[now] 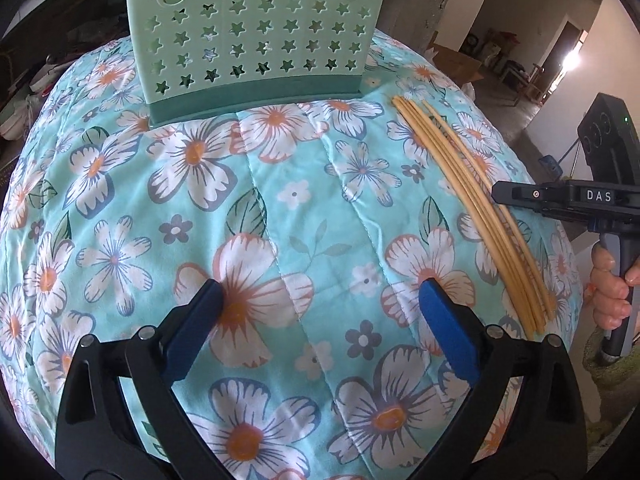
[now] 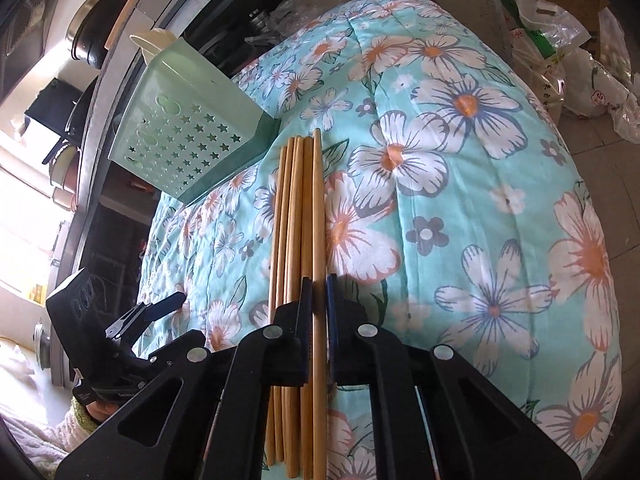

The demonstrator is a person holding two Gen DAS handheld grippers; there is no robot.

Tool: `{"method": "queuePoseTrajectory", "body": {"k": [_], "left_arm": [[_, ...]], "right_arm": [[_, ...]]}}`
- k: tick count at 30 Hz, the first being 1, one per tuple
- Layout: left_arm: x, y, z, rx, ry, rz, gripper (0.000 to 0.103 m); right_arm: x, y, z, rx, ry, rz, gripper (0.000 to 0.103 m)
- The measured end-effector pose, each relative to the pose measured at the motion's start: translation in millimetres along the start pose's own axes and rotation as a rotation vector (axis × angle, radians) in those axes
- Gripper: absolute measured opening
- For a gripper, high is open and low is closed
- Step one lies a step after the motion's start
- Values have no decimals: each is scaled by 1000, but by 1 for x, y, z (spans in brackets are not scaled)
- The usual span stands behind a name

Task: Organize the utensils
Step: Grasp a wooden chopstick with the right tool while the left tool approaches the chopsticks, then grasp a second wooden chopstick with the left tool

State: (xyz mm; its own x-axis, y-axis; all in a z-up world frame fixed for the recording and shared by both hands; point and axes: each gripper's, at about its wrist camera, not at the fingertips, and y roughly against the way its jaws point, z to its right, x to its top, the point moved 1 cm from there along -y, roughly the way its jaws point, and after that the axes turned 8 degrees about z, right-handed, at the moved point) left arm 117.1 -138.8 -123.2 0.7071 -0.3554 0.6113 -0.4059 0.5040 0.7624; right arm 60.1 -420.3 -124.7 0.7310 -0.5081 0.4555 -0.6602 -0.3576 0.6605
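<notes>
A: Right gripper (image 2: 319, 292) nearest. State of the fingers (image 2: 306, 312)?
B: Pinched onto one chopstick (image 2: 319, 216), rightmost of the bundle (image 2: 294, 220) lying on the flowered quilt (image 2: 480, 200).
A: Left gripper (image 1: 320, 296)?
B: Fingers (image 1: 444, 320) spread wide, nothing between them, over the quilt left of the bundle.
A: Holder?
B: Green star-holed basket (image 1: 256, 40), standing at the far end, near the chopstick tips.

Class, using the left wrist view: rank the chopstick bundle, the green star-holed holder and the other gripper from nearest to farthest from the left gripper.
1. Chopstick bundle: on the quilt, just right of the left gripper.
2. Right gripper: far right, at the chopsticks.
3. Green star-holed holder: standing at the quilt's far end.
</notes>
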Motion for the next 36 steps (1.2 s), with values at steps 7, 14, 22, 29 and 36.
{"method": "queuePoseTrajectory", "body": {"k": [7, 14, 22, 29, 36], "left_arm": [[1, 12, -26, -96, 142, 30, 95], [9, 13, -30, -88, 191, 17, 95], [31, 18, 20, -218, 95, 71, 95], [44, -3, 65, -317, 16, 38, 59], [49, -31, 75, -338, 39, -9, 33]], "right_arm": [[-1, 15, 12, -36, -9, 26, 7], [-2, 11, 14, -41, 6, 23, 7], [-5, 11, 17, -26, 6, 25, 7], [-6, 11, 17, -23, 16, 22, 7], [-5, 11, 18, -14, 13, 21, 7]]}}
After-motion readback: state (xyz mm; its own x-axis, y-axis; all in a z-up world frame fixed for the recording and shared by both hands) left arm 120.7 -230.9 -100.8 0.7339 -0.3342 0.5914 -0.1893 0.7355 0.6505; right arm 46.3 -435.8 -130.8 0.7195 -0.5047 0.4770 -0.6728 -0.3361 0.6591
